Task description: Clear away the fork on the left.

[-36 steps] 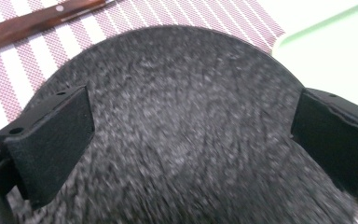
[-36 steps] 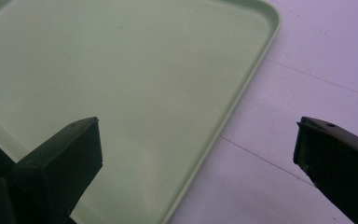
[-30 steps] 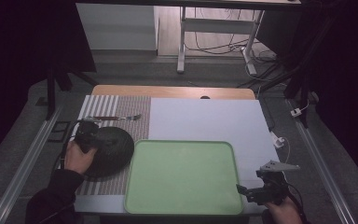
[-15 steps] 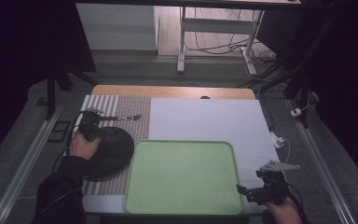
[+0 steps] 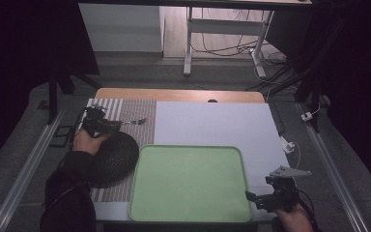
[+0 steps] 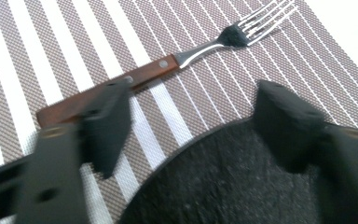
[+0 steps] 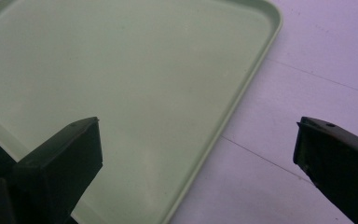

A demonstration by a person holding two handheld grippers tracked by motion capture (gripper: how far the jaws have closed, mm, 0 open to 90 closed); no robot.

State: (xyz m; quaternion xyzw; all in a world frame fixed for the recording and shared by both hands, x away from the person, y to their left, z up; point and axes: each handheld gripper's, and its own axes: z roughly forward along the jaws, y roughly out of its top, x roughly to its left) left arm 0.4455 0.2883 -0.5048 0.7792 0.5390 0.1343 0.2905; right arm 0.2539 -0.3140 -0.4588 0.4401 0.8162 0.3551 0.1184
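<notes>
Wooden-handled steel fork [image 6: 135, 79] lying flat on the brown-and-white striped woven placemat [image 6: 28, 56], just beyond the rim of the round black plate [image 6: 233, 182], tines pointing away from the hand. Left gripper [image 6: 191, 116] low over the plate's edge and aimed along the mat, jaws just now closing yet not gripping, one beside the handle's end; best slid further so both straddle the wooden handle before pinching. Right gripper [image 7: 196, 154] level and spread wide over the corner of the pale green plastic tray [image 7: 121, 70] on the white table [image 7: 317, 56]
</notes>
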